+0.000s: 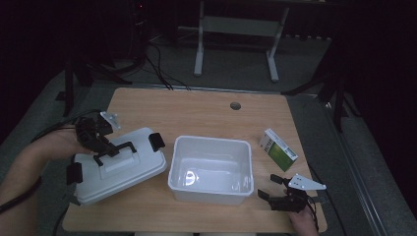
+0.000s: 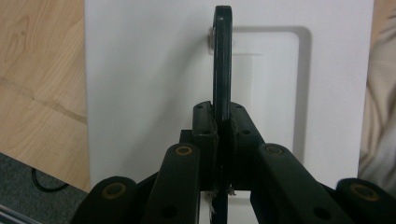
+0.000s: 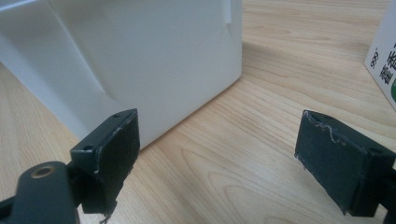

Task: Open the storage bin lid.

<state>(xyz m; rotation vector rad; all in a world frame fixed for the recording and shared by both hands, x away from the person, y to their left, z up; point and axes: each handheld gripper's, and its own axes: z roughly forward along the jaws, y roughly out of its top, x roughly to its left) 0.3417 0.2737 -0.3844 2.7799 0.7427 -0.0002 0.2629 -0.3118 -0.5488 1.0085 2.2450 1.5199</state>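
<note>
A white lid [image 1: 125, 171] with a black handle [image 1: 119, 148] and black side clips lies on the left of the wooden table [image 1: 196, 115], slightly tilted. My left gripper [image 1: 104, 147] is shut on that handle. In the left gripper view the jaws [image 2: 220, 120] pinch the thin black handle [image 2: 222, 56] above the white lid [image 2: 140, 93]. An open, empty white box [image 1: 211, 169] stands in the middle of the table. My right gripper [image 1: 269, 187] rests open near the box's front right corner, nothing between its pads [image 3: 219, 154], with the box wall [image 3: 149, 51] just ahead.
A small green and white carton [image 1: 278, 149] lies right of the box, and its edge [image 3: 385, 65] shows in the right gripper view. A round hole [image 1: 235, 105] sits near the table's far edge. A metal stand [image 1: 236, 29] and cables are on the floor behind.
</note>
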